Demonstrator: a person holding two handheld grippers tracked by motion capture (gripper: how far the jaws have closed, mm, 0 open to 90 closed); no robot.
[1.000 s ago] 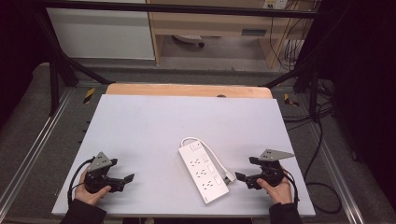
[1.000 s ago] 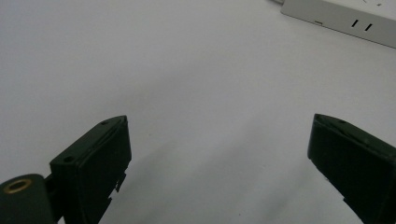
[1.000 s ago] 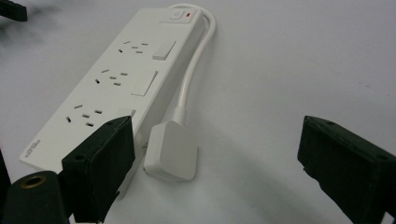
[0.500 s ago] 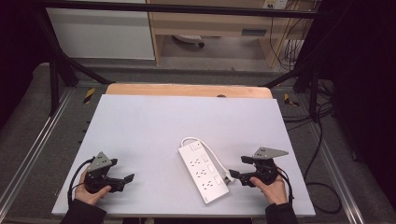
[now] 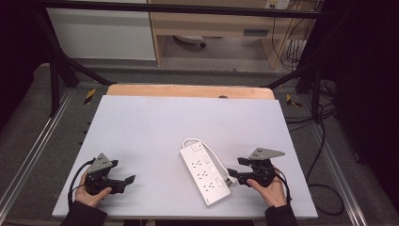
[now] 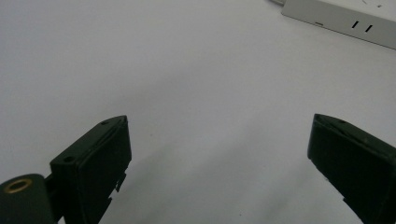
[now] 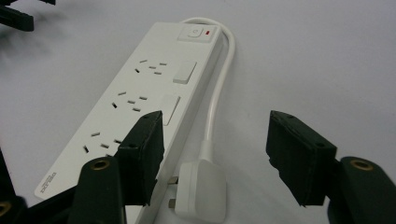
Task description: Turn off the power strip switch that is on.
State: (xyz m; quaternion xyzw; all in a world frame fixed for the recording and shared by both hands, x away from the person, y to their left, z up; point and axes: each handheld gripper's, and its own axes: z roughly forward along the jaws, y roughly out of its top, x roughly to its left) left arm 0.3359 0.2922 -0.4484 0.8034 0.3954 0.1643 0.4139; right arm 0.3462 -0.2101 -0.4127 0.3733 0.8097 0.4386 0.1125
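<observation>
The right claw (image 7: 215, 154) stands open just at the plug (image 7: 201, 189) of a white power strip (image 5: 205, 174), one jaw over the strip's edge and the other on bare tabletop (image 5: 188, 122) beyond the plug. The left claw (image 6: 219, 168) is open too and empty, resting near the tabletop's 7 o'clock corner, well apart from the strip.

The strip lies flat toward 5 o'clock, running from 11 to 5. Its cord (image 7: 219, 88) leaves the switch end, loops round and runs back along the side to the plug. The hard plastic body is probably light, stiff and smooth, so it may slide or twist if pinched at one end; a hold across its narrow width near the middle looks safest. The plug is small and blocky, an easy pinch, though the springy cord would likely drag the strip with it.

Nothing else lies on the tabletop; the cord against the strip's side is the one hindrance.
</observation>
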